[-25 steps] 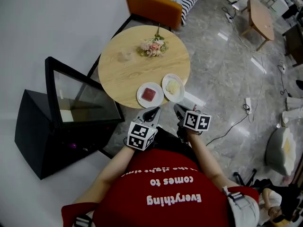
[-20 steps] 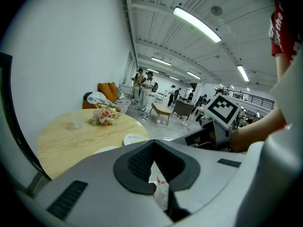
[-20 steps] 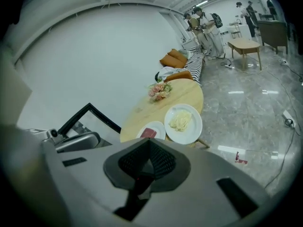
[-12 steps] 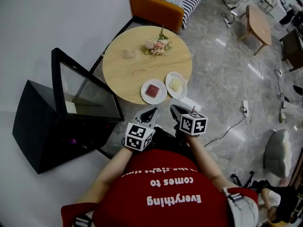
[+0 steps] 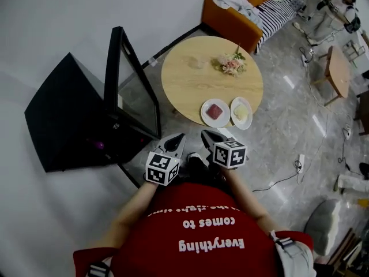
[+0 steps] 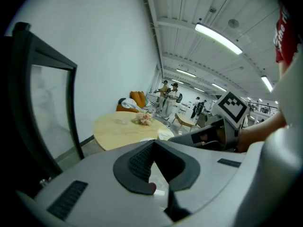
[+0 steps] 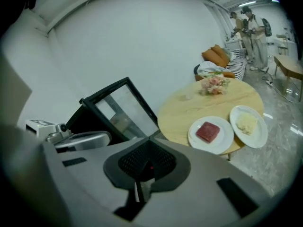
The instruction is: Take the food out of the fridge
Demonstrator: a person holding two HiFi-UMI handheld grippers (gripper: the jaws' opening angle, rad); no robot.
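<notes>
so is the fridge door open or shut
Open: the glass door stands swung out from the black fridge.

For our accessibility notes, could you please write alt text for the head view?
From above, a person in a red shirt holds the left gripper and right gripper, both empty, before a round wooden table bearing a meat plate, a pale-food plate and flowers; a black fridge, glass door open, stands left.

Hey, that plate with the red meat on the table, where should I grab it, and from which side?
Pinch the meat plate by its rim at the edge nearest you, coming in low from the near side of the table. The plate is flat and sits near that edge. The meat leaves the rim bare, and the second plate crowds the right side.
</notes>
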